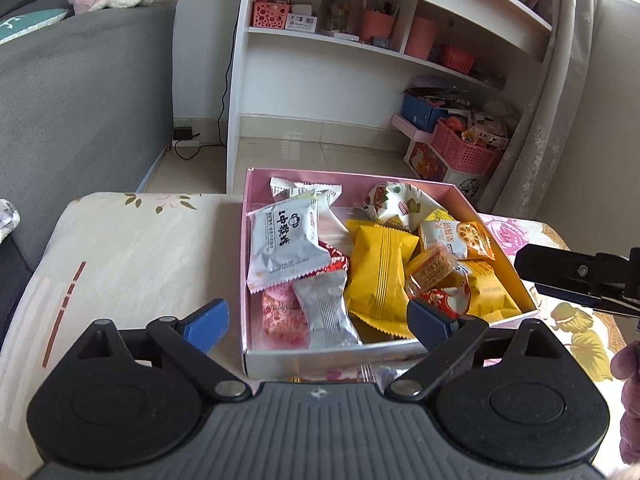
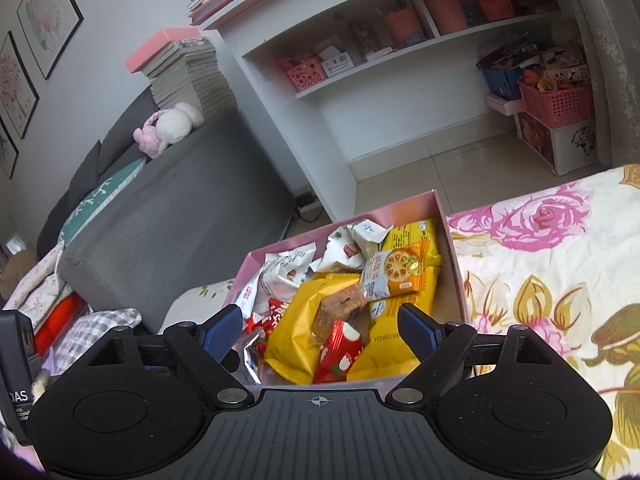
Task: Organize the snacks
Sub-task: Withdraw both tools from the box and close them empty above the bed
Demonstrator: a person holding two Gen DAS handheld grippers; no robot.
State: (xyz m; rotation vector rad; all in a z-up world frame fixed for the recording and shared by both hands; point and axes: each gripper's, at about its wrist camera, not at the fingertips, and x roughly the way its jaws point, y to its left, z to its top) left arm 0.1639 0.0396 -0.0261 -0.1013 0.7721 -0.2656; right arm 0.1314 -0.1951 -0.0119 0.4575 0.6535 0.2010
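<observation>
Both grippers, left (image 1: 316, 320) and right (image 2: 320, 330), hang with jaws wide apart and empty over the pink box (image 1: 504, 256) of snacks (image 1: 378, 276) on a floral cloth (image 2: 540, 264).

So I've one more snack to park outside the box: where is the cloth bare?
Bare cloth lies left of the box, toward the sofa. The rose-printed cloth right of the box is free too. The box itself is packed with snacks.
</observation>
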